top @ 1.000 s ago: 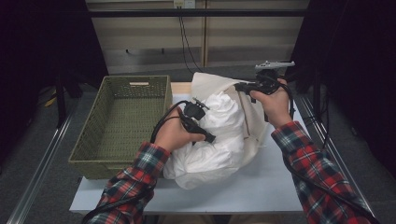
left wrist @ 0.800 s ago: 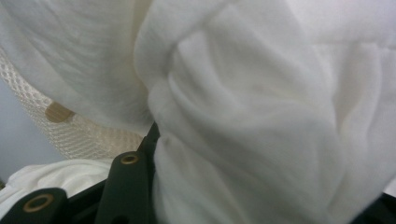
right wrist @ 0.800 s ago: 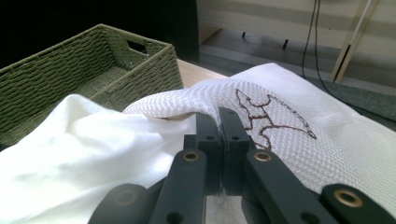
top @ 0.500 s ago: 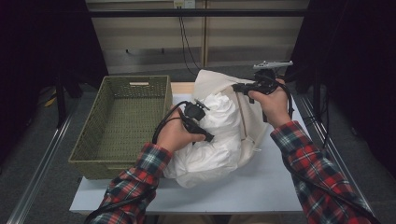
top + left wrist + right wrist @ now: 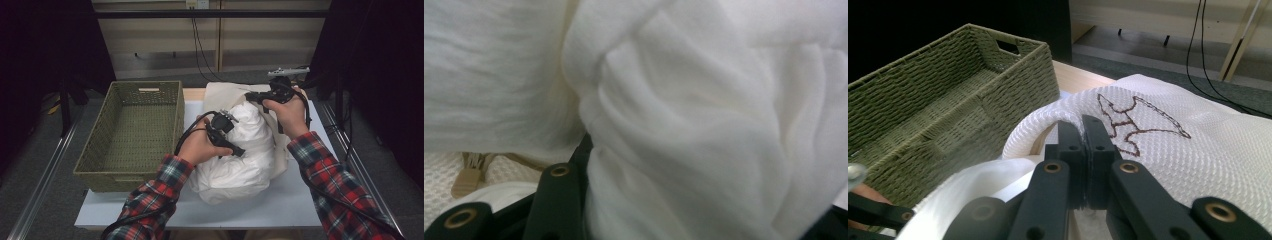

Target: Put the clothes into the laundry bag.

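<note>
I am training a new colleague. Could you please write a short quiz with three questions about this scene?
1. True or false: the right gripper is shut on the mesh bag.
2. What does the left gripper hold? A) white cloth B) a cable
3. On which side of the bag, in the high view, does the green basket stand?

Key: 1 true. 2 A. 3 Left.

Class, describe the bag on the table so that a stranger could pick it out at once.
Start at the green woven basket on the table's left. Just right of it lies a cream mesh bag, stuffed with plain white cloth. Unlike the cloth, it has a textured weave and a brown stitched outline.
</note>
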`<state>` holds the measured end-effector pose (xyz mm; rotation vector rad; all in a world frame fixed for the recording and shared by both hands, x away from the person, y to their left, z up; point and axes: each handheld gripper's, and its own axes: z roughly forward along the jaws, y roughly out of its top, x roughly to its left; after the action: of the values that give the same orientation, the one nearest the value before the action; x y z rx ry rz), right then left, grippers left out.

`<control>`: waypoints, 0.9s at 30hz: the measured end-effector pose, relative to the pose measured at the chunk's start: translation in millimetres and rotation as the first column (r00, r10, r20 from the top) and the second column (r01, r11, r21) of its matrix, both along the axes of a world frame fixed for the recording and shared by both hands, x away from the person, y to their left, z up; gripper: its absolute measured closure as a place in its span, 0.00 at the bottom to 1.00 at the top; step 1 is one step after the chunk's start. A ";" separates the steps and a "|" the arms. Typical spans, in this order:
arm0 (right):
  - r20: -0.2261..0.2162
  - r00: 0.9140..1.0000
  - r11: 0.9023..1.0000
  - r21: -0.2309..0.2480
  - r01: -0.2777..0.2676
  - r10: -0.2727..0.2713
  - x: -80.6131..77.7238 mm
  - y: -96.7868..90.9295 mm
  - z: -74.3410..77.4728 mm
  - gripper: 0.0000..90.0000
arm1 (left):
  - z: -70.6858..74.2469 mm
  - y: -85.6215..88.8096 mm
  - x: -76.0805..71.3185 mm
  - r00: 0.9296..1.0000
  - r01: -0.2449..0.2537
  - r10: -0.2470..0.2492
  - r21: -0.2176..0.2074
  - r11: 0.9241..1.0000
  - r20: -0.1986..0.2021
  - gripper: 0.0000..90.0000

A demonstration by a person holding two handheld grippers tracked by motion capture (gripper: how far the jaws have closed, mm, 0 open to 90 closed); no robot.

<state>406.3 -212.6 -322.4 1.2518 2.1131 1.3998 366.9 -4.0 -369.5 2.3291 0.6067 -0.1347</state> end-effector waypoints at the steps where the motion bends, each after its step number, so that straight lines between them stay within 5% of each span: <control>1: 0.001 1.000 1.000 0.003 -0.002 0.002 -0.5 0.3 0.2 0.99 | 0.0 -1.1 0.8 1.000 -0.024 0.024 0.005 1.000 -0.010 0.55; 8: 0.003 1.000 1.000 0.007 -0.016 0.016 -6.0 -2.8 5.4 0.99 | -3.9 -1.8 4.6 0.994 -0.105 0.105 0.014 0.994 -0.003 0.54; 12: 0.007 1.000 1.000 0.006 -0.013 0.013 -8.0 -7.3 4.7 0.99 | -3.7 2.6 8.9 0.986 -0.168 0.168 0.015 0.986 0.011 0.54; 16: 0.004 1.000 1.000 0.009 -0.017 0.017 -10.9 -8.4 4.1 0.99 | -5.9 8.3 14.4 0.963 -0.267 0.266 0.035 0.963 0.041 0.55; 17: 0.004 1.000 1.000 0.009 -0.017 0.017 -10.9 -8.4 4.1 0.99 | -5.9 8.3 14.4 0.963 -0.267 0.266 0.035 0.963 0.041 0.55; 20: 0.005 1.000 1.000 0.004 -0.026 0.026 -13.3 -7.1 6.7 0.99 | -7.2 13.5 17.7 0.942 -0.332 0.330 0.032 0.943 0.057 0.55; 22: 0.004 1.000 1.000 0.003 -0.029 0.029 -14.0 -6.8 7.3 0.99 | -7.4 14.5 18.2 0.938 -0.344 0.342 0.030 0.938 0.064 0.55; 25: 0.002 1.000 1.000 0.001 -0.030 0.030 -14.5 -6.5 8.3 0.99 | -8.0 15.9 19.4 0.936 -0.345 0.343 0.025 0.938 0.076 0.55; 27: 0.001 1.000 1.000 0.006 -0.028 0.028 -13.7 -6.0 7.8 0.99 | -10.2 15.1 19.0 0.943 -0.329 0.327 0.017 0.944 0.063 0.55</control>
<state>392.6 -218.6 -314.6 1.2288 2.1351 1.4190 385.9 11.1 -379.7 2.2125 0.9606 0.0985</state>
